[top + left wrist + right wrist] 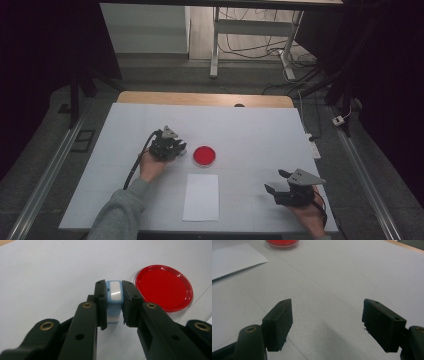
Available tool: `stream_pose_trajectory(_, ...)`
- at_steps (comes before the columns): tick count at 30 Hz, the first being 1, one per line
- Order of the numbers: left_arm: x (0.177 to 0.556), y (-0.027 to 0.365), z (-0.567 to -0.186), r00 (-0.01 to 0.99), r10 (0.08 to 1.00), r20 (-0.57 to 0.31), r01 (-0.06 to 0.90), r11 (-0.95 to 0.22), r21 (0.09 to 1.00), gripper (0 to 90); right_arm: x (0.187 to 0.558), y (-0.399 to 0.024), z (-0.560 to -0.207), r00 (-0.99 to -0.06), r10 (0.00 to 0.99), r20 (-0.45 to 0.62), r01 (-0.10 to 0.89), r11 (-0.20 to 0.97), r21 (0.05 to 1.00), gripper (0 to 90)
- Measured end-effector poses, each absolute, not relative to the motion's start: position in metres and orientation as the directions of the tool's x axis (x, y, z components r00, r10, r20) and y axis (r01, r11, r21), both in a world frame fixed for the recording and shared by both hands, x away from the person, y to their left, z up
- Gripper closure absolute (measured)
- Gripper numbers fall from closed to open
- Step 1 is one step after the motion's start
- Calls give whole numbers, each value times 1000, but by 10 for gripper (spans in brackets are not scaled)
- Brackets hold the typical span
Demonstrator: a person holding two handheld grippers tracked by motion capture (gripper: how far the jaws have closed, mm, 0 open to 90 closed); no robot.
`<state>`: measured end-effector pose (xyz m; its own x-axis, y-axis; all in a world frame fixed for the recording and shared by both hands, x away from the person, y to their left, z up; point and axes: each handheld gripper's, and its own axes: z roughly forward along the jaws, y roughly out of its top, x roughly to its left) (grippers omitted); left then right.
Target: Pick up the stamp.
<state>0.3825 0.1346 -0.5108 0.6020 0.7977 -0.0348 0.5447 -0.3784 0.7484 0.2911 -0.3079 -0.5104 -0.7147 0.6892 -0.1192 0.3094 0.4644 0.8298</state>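
Observation:
A small light-blue block with a white top (114,293) stands on the white table between the pads of my left gripper (114,302), which is shut on it. In the high view the left gripper (175,148) sits just left of a round red dish (204,156). The same red dish (163,287) lies close to the right of the jaws in the left gripper view. My right gripper (278,182) rests near the table's front right, open with nothing between its jaws (327,322). The red dish (282,243) shows far off at the top of the right gripper view.
A white sheet of paper (201,197) lies in front of the red dish, near the table's front edge; its corner (234,258) shows at the upper left of the right gripper view. A white cover (240,125) spreads over the wooden table. Desk legs and cables stand beyond.

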Motion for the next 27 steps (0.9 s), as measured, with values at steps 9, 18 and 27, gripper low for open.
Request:
stream_pose_trajectory(9,379,138,-504,605,794,-56,531,-351,771,756,291,-308,-510,-713,691,-121,306,462,832,244)
stream_pose_trajectory(18,371,146,-488,622,776,-105,509,-299,808,755,290,-308,-510,-707,696,-124,306,459,834,244)
stream_pose_trajectory(27,365,151,-477,644,754,-127,494,-284,822,755,290,-308,-509,-707,696,-126,303,459,835,244)
